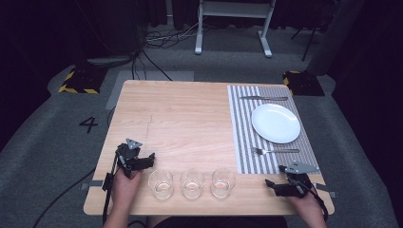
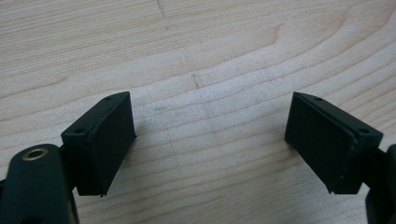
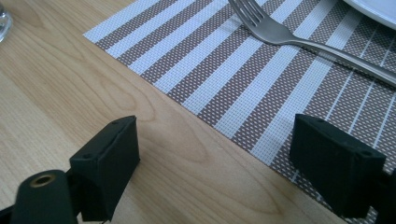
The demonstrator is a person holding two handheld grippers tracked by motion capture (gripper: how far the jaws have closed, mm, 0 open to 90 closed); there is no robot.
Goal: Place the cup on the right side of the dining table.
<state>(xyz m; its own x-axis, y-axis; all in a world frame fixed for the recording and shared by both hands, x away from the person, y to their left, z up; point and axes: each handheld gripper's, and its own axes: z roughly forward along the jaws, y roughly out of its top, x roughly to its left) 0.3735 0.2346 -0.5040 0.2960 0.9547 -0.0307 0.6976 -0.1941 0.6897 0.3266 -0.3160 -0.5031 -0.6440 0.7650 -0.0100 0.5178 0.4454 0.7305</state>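
Observation:
Three clear glasses point(image 1: 160, 183) point(image 1: 192, 183) point(image 1: 223, 182) stand in a row near the table's front edge. A striped placemat point(image 1: 247, 142) on the right carries a white plate point(image 1: 275, 123), a knife point(image 1: 263, 98) beyond it and a fork point(image 1: 274, 151) in front of it. My left gripper point(image 1: 142, 160) rests left of the glasses; its jaws stand wide apart over bare wood point(image 2: 210, 135). My right gripper point(image 1: 275, 185) sits at the front right, open, at the placemat's near corner point(image 3: 261, 116), with the fork point(image 3: 280, 32) ahead.
The wooden table point(image 1: 180, 118) has free surface across its left and middle. Beyond it lie grey floor, cables, a white stand point(image 1: 233, 23) and two yellow-black blocks point(image 1: 78, 80).

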